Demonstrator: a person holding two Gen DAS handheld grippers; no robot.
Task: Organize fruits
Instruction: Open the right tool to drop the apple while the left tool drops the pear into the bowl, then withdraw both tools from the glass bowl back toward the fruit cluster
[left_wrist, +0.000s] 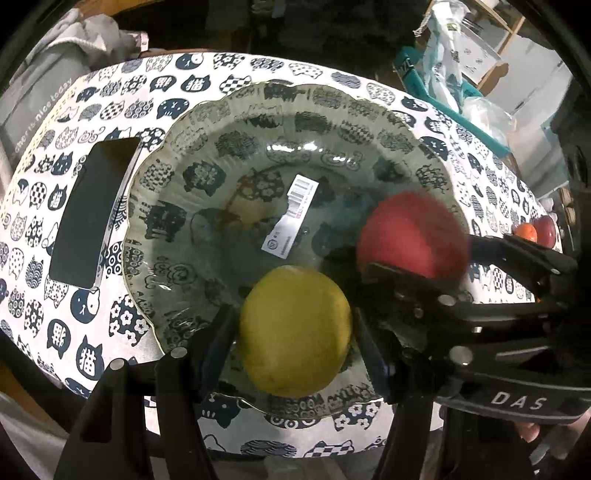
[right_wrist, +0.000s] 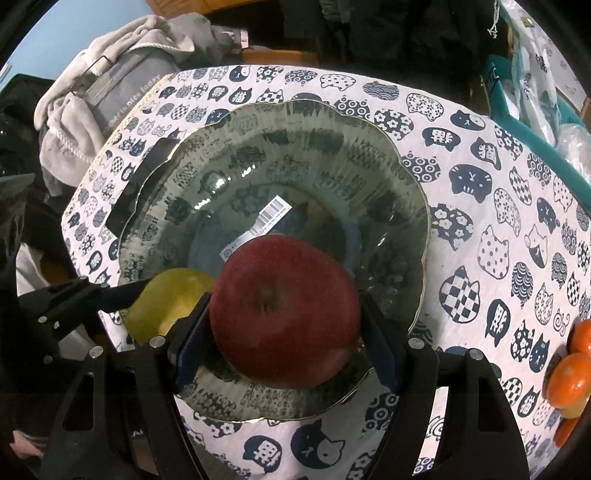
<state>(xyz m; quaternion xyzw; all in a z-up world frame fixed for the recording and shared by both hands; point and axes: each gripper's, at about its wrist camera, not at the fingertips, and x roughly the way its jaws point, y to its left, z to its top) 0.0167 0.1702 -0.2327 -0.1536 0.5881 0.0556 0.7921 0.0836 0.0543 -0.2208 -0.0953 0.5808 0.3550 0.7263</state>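
Both fruits over clear scalloped glass plate (right_wrist: 413, 206) on cat-print worktop.

- Left hand-held gripper (left_wrist: 293, 336) clamps round yellow waxy fruit (left_wrist: 293, 332), plate's 6 o'clock.
- Right hand-held gripper (right_wrist: 286, 332) clamps glossy red apple (right_wrist: 286, 314), 5 o'clock.
- Tip: lower until touching glass, then release slowly; round fruit rolls.
- Oranges (right_wrist: 569, 380) wait at worktop's 4 o'clock.

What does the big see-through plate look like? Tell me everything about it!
The plate is clear glass with a wavy, scalloped rim edged in a thin gold line. It lies flat on the cat-print tablecloth, whose pattern shows through it. A white barcode sticker sits near its middle. Its left edge overlaps a black phone.
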